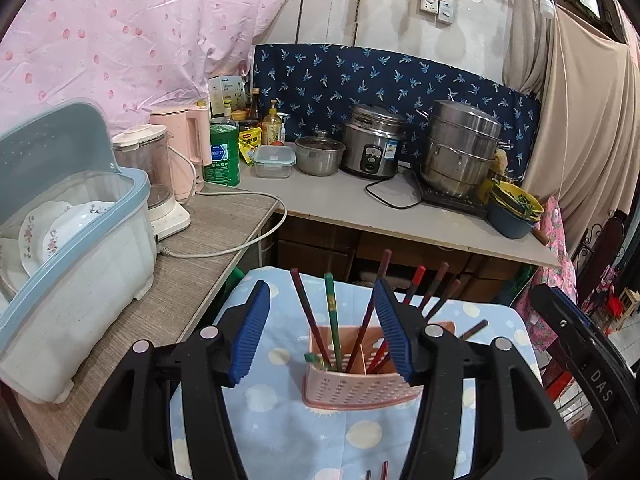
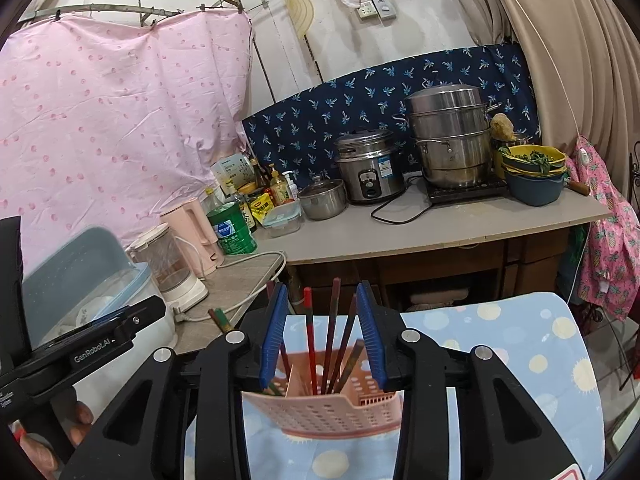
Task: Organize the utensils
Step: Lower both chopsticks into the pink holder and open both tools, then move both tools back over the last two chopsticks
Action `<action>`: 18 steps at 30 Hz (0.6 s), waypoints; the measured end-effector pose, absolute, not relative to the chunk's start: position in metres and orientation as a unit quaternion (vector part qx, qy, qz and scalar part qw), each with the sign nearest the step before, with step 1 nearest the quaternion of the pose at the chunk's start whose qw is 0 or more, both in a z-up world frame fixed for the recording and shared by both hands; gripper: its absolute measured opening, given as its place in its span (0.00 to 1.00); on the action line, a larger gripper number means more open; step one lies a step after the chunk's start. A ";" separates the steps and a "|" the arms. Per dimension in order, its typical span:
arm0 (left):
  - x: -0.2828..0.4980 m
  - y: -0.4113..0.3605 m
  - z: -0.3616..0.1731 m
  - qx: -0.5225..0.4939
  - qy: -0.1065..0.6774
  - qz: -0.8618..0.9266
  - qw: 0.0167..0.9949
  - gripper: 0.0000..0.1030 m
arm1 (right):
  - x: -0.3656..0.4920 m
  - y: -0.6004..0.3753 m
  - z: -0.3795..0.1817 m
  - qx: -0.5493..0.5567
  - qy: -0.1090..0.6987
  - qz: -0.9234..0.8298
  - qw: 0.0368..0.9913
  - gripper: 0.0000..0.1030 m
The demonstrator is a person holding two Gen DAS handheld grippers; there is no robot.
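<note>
A pink perforated utensil holder (image 1: pixel 356 380) stands on a blue patterned cloth (image 1: pixel 288 432). Several red, brown and green chopsticks (image 1: pixel 332 320) stand upright in its compartments. My left gripper (image 1: pixel 320 332) is open and empty, just above and in front of the holder. In the right wrist view the same holder (image 2: pixel 332 408) sits between my blue pads (image 2: pixel 274 336), with chopsticks (image 2: pixel 330 332) rising between them. My right gripper (image 2: pixel 322 336) is open and holds nothing. Two more chopstick ends (image 1: pixel 378 472) lie on the cloth at the bottom edge of the left wrist view.
A blue-lidded dish rack with plates (image 1: pixel 68 256) stands on the left counter. A blender (image 1: pixel 160 184), a pink kettle (image 1: pixel 184 148), bottles, a rice cooker (image 1: pixel 374 144) and a steel steamer (image 1: pixel 460 148) fill the back counter. The other gripper's body (image 1: pixel 588 360) is at the right.
</note>
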State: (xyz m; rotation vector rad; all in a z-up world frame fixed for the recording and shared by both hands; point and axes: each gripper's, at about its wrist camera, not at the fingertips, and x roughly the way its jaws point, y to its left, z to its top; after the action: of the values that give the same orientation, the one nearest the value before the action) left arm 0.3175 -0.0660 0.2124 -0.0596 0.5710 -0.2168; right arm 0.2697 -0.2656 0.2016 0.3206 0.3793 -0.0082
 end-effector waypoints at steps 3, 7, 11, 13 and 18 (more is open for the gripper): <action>0.305 -0.067 0.210 -0.021 0.282 -0.104 0.953 0.53 | 0.254 -0.261 0.198 0.157 0.191 0.000 0.969 0.35; 0.284 -0.065 0.207 -0.013 0.281 -0.103 0.954 0.57 | 0.232 -0.256 0.192 0.153 0.193 0.002 0.969 0.36; 0.263 -0.066 0.202 -0.001 0.280 -0.101 0.955 0.58 | 0.211 -0.250 0.186 0.148 0.198 0.002 0.969 0.36; 0.255 -0.066 0.199 0.001 0.282 -0.105 0.954 0.58 | 0.202 -0.248 0.183 0.149 0.200 0.003 0.968 0.36; 0.232 -0.067 0.192 0.015 0.283 -0.103 0.953 0.61 | 0.180 -0.247 0.177 0.153 0.205 0.002 0.967 0.39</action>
State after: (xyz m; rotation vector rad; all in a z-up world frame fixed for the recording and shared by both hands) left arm 0.2318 -0.0667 0.1916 0.0307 0.5758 -0.2099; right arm 0.1796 -0.2473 0.1767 0.3088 0.4146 0.0044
